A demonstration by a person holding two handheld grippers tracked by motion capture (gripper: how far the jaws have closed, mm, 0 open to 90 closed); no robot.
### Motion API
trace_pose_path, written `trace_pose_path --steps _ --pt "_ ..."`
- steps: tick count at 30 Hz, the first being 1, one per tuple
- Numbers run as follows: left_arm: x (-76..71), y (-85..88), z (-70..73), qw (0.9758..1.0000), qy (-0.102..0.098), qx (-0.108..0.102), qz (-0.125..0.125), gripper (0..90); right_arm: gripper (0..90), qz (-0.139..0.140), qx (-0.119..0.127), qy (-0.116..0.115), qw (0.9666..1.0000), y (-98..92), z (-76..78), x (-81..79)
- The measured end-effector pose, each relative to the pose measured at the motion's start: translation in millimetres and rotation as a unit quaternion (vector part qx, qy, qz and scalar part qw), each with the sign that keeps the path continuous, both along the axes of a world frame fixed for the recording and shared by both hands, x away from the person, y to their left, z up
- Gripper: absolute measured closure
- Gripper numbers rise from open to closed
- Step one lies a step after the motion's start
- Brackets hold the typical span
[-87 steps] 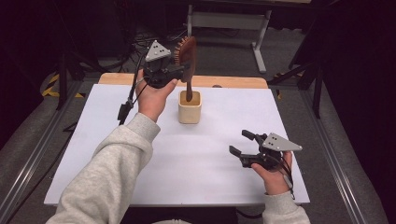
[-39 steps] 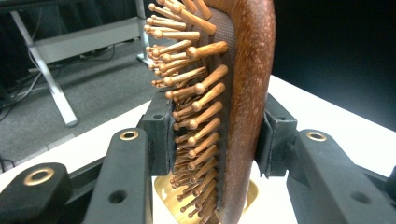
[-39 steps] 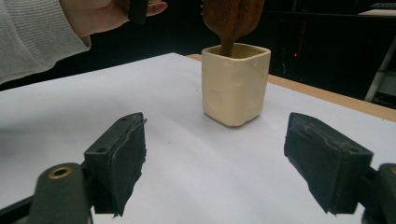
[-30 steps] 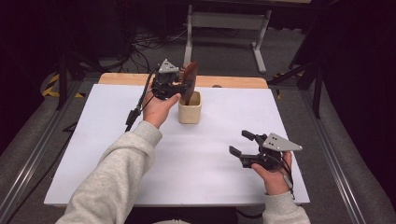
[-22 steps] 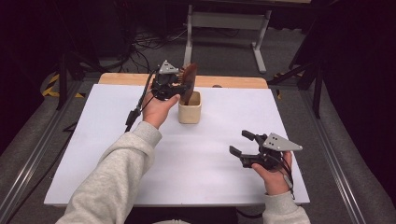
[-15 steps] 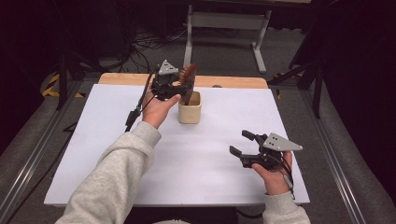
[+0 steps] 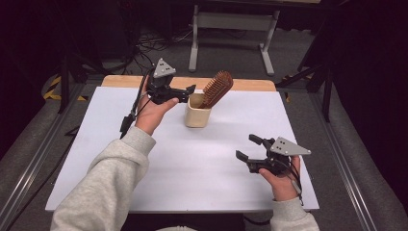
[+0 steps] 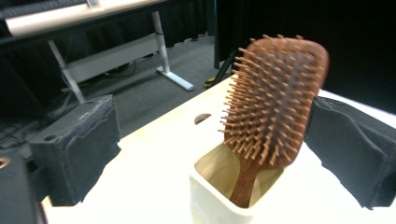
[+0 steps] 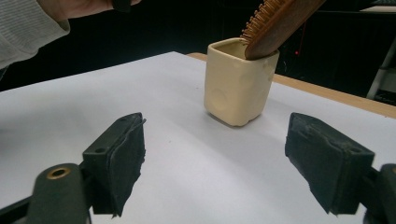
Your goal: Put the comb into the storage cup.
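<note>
Left gripper, jaws just opened, frees the hairbrush, handle end hidden inside the cup.

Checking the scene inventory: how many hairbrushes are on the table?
1. The hairbrush stands handle-down in the cream cup near the table's far edge, leaning right. No others visible.

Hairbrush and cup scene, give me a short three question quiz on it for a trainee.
1. True or false: the left gripper grips the hairbrush.
2. Where does the brush's handle rest?
A. on the table
B. in the cream cup
C. in the right gripper
3. Fill in: the brush leans against the cup's ____.

Key: 1 false, its fingers are open, clear of the brush; 2 B; 3 rim.
</note>
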State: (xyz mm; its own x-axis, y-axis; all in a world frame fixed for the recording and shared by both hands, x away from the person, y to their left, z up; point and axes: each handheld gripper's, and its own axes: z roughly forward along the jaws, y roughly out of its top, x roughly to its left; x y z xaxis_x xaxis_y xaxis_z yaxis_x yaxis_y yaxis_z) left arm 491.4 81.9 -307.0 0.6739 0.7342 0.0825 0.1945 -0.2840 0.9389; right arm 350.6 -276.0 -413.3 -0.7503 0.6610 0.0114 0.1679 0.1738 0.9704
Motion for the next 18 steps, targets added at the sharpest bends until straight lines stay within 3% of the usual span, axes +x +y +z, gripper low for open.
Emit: trace_pose_path --steps 1,3,4,7,9,18 --pt "0.0 0.0 0.0 1.0000 0.000 0.000 0.000 5.5 21.2 0.000 0.000 0.000 1.0000 0.0 0.0 0.1" --pt "-8.3 2.3 -0.3 0.9993 0.033 0.015 0.012 3.1 21.2 0.000 -0.001 0.001 1.0000 0.1 0.3 0.0" --pt "-10.4 2.8 -2.3 0.9988 0.038 0.030 0.007 1.7 21.2 0.000 -0.001 0.001 1.0000 0.0 0.4 -0.1" --pt "-16.6 6.2 -2.6 0.9991 0.027 0.032 0.003 2.2 21.2 0.000 -0.001 -0.001 1.0000 -0.1 0.9 -0.1" --pt "-25.1 15.3 -1.7 0.9996 0.024 0.008 -0.013 2.1 21.1 -0.001 0.000 0.000 1.0000 -0.5 1.2 -0.1" --pt "-51.6 40.0 -1.7 0.9989 -0.001 -0.027 -0.038 2.3 20.6 -0.004 0.001 -0.003 1.0000 -2.2 3.5 -0.7"
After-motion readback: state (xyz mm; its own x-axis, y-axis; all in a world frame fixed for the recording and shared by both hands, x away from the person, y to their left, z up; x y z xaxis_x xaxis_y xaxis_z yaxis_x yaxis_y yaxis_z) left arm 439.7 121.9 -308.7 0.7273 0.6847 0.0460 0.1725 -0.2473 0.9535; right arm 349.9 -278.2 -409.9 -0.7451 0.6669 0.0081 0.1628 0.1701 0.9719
